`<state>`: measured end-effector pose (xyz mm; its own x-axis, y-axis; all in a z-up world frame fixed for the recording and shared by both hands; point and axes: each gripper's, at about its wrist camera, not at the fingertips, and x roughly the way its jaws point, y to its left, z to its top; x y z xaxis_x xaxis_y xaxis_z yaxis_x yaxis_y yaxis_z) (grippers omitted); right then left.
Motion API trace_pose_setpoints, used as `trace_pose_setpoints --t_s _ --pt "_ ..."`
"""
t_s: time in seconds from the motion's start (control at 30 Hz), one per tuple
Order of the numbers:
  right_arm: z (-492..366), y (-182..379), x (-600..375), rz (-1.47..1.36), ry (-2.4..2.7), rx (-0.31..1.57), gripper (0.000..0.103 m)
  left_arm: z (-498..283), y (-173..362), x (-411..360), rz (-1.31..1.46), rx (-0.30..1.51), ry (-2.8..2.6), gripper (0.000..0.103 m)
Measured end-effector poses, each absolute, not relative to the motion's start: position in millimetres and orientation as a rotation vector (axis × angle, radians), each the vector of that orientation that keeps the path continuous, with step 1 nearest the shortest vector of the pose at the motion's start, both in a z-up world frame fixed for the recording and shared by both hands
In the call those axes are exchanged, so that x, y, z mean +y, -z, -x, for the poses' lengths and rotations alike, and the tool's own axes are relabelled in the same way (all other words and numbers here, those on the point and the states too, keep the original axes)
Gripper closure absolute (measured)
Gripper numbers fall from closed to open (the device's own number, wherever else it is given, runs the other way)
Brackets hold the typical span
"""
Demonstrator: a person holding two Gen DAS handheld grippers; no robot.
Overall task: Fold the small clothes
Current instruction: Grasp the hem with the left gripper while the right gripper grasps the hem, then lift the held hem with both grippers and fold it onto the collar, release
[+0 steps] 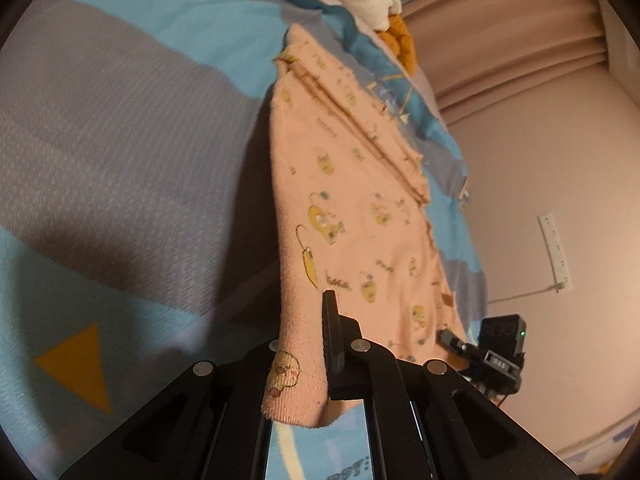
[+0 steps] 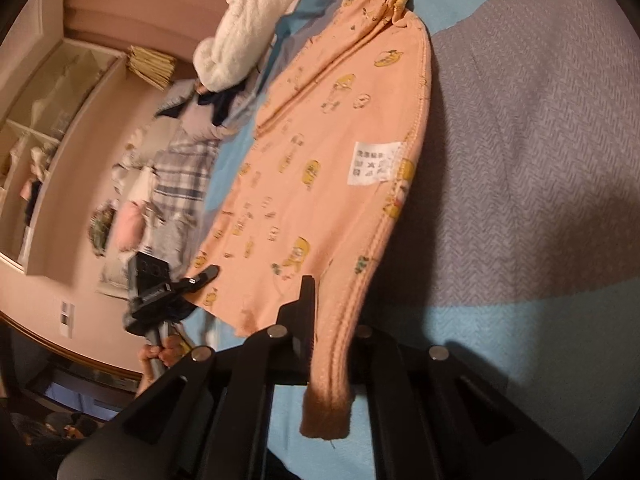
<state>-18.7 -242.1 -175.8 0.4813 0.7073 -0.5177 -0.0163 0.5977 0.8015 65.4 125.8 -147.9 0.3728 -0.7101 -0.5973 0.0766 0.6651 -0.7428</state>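
Note:
A small peach garment with yellow cartoon prints is held up off a blue and grey bedspread. My left gripper is shut on one corner of it. In the right wrist view the same garment hangs stretched, with a white care label showing. My right gripper is shut on the opposite corner, whose hem droops below the fingers. Each gripper shows in the other's view, at the garment's far lower edge: the right one, the left one. The garment's far end rests on the bed.
A white fluffy item and an orange item lie at the bed's far end. Striped and dark clothes are piled beside the bed. A shelf unit, pink wall and curtain surround it.

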Motion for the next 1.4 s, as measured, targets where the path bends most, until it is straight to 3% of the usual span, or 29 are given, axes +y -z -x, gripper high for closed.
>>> trace_pose_setpoints --t_s 0.6,0.93,1.4 --pt "-8.5 117.2 -255.6 -0.903 -0.614 0.738 0.099 -98.7 99.0 120.7 0.756 0.912 0.66 0.101" --pt "-81.4 71.1 -276.1 -0.846 -0.561 0.616 0.099 -174.2 59.6 107.0 0.72 0.851 0.652 0.101" --pt "-209.4 104.8 -313.4 -0.913 -0.411 0.687 0.099 -314.0 103.7 89.2 0.772 0.97 0.523 0.101"
